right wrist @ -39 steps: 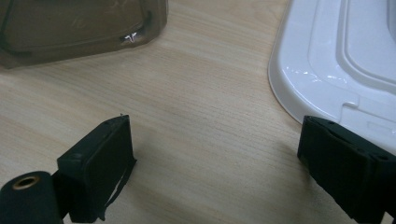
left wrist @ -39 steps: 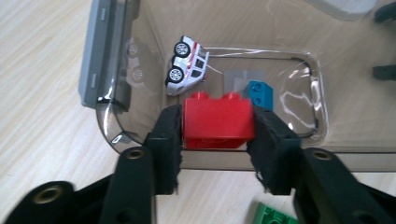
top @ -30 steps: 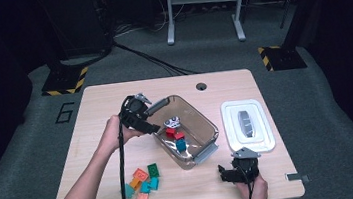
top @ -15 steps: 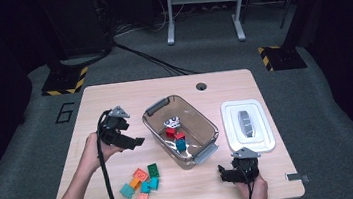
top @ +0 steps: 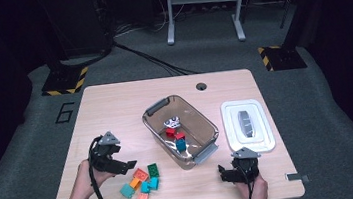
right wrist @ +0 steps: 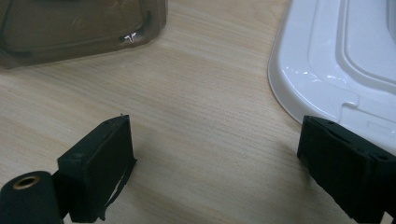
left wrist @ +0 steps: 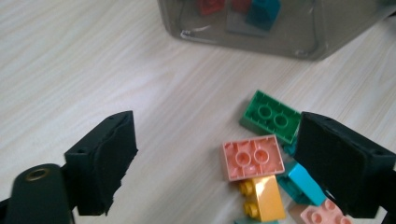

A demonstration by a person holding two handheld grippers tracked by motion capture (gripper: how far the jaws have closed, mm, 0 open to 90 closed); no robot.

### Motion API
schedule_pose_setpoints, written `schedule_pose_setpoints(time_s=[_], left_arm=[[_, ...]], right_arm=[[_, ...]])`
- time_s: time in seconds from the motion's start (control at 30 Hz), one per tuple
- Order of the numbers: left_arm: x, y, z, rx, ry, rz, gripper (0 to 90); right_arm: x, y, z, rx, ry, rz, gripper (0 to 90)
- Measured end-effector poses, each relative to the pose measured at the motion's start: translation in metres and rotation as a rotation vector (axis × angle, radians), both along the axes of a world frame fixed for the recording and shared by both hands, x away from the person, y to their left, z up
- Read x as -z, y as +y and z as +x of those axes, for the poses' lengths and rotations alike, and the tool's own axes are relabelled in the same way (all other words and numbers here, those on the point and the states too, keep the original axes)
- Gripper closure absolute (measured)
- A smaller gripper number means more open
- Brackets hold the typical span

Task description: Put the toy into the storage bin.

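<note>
Several loose bricks lie in a pile near the table's front left: green [left wrist: 271, 115], salmon [left wrist: 253, 157], orange [left wrist: 261, 198] and teal [left wrist: 303, 182]. My left gripper [top: 127, 164] hovers low just left of that pile [top: 142, 181]. Its jaws have just been opening and stand wide, with the pads clear of every brick. A clear plastic bin [top: 157, 106] in the middle holds a red brick [top: 170, 132] and a teal brick [top: 181, 144]. My right gripper [top: 225, 174] rests open near the front edge, right of the bin, with bare table between its pads [right wrist: 100, 163].
A white lid [top: 264, 140] lies flat right of the bin; its corner [right wrist: 317, 88] reaches close to my right gripper. The bin's wall [left wrist: 280, 37] stands just beyond the brick pile. A cable hole [top: 201, 86] sits at the table's back.
My left gripper has left the bin's edge, travelling left and toward the front, and come down beside the brick pile with its jaws wider. The right gripper has not moved.
</note>
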State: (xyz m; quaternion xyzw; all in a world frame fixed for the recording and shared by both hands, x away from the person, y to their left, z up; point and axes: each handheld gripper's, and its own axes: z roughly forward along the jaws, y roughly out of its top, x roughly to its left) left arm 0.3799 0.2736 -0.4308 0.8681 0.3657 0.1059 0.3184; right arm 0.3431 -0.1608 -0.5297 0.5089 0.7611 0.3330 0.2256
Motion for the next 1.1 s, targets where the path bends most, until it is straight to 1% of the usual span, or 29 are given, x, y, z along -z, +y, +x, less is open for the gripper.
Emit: schedule_pose_setpoints(time_s=[0.07,0.1,0.13,0.2,0.3,0.33,0.4,0.53,0.57,0.63,0.67,0.73,0.8,0.83,0.9,0.93,0.97,1.0,1.03,1.07,1.1], left_arm=[[0.007,0.002,-0.005,-0.004,0.012,-0.005,9.3],[0.011,0.003,-0.008,-0.012,0.010,-0.005,8.1],[0.014,0.004,-0.010,-0.008,0.016,0.003,6.9],[0.020,0.005,-0.016,-0.017,0.022,0.013,5.0],[0.028,0.009,-0.023,-0.022,0.024,0.007,3.0],[0.031,0.011,-0.025,-0.030,0.030,-0.005,2.4],[0.036,0.014,-0.029,-0.035,0.027,-0.005,1.6],[0.048,0.018,-0.038,-0.046,0.044,0.019,0.4],[0.052,0.017,-0.040,-0.056,0.039,0.018,0.0],[0.057,0.018,-0.044,-0.057,0.033,0.014,0.0],[0.059,0.017,-0.045,-0.063,0.024,0.017,0.0],[0.063,0.016,-0.047,-0.064,0.022,0.034,0.0],[0.067,0.014,-0.049,-0.069,0.012,0.059,0.0],[0.069,0.013,-0.050,-0.076,0.006,0.055,0.0],[0.072,0.013,-0.053,-0.078,0.008,0.058,0.1],[0.074,0.013,-0.054,-0.076,0.002,0.057,1.1],[0.075,0.012,-0.056,-0.073,0.004,0.059,1.7],[0.076,0.012,-0.057,-0.074,-0.007,0.065,2.6],[0.077,0.011,-0.059,-0.078,-0.008,0.060,4.6],[0.078,0.011,-0.060,-0.073,-0.013,0.065,7.8],[0.078,0.011,-0.061,-0.062,-0.015,0.086,10.9]], right_arm=[[0.000,0.000,0.000,0.000,0.000,0.000,9.6],[0.000,0.000,0.000,0.000,0.000,0.000,9.6],[0.000,0.000,0.000,0.000,0.001,0.001,9.6],[0.000,0.000,0.000,0.000,0.000,0.000,9.6],[0.000,0.000,0.000,0.000,0.000,0.000,9.6],[0.000,0.000,0.000,0.000,0.000,0.000,9.6],[0.000,0.000,0.000,0.001,0.000,0.000,9.6],[0.000,0.001,0.000,0.005,0.001,0.005,9.6],[0.000,0.000,0.000,0.004,0.000,0.003,9.7],[0.000,0.000,0.000,0.001,0.000,0.000,9.6],[0.000,0.000,0.000,0.001,0.000,0.000,9.6],[0.000,0.000,0.000,0.001,0.000,0.000,9.7],[0.000,0.000,0.000,0.001,0.000,0.000,9.6],[0.000,0.000,0.000,0.001,0.000,0.000,9.6],[0.000,0.000,0.000,0.001,0.001,0.000,9.6],[0.000,0.000,0.000,0.001,0.000,0.000,9.6],[0.000,0.000,0.000,0.002,0.000,0.000,9.6],[0.000,0.000,0.000,0.001,0.000,0.000,9.6],[0.000,0.000,0.000,0.002,0.001,0.000,9.6],[0.000,0.000,0.000,0.001,0.000,0.000,9.6],[0.000,0.000,0.000,0.001,0.000,0.000,9.6]])
